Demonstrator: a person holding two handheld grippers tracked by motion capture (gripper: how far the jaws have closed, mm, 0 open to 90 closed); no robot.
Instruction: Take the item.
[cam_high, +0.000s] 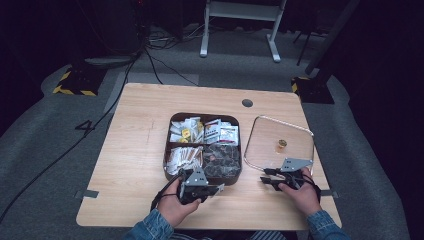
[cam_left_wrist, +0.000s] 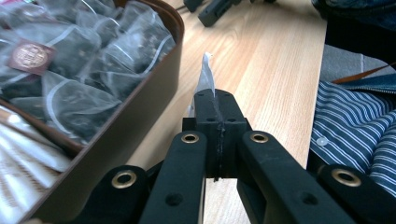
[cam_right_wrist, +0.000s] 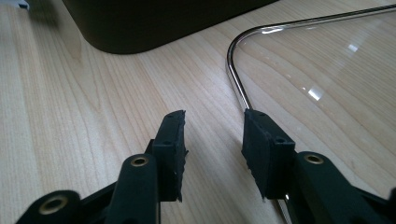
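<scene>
Brown and four-celled, the box sits at the middle of the wooden tabletop: white and yellow packets at its 10 o'clock cell, printed sachets at 2 o'clock, pale paper sachets at 8 o'clock, dark tea bags at 4 o'clock. The glass lid lies flat at 3 o'clock from the box, just beside it, with its small knob facing up.

The left claw hovers over the tabletop at 6 o'clock from the box, close to its near wall. Its jaws are clenched on a thin white sachet, which sticks up past the fingertips in the left gripper view.

The right claw sits low at the lid's 7 o'clock corner. Its jaws are released, parted with bare wood between them; one pad stands right at the lid's metal rim, though contact cannot be told.
</scene>
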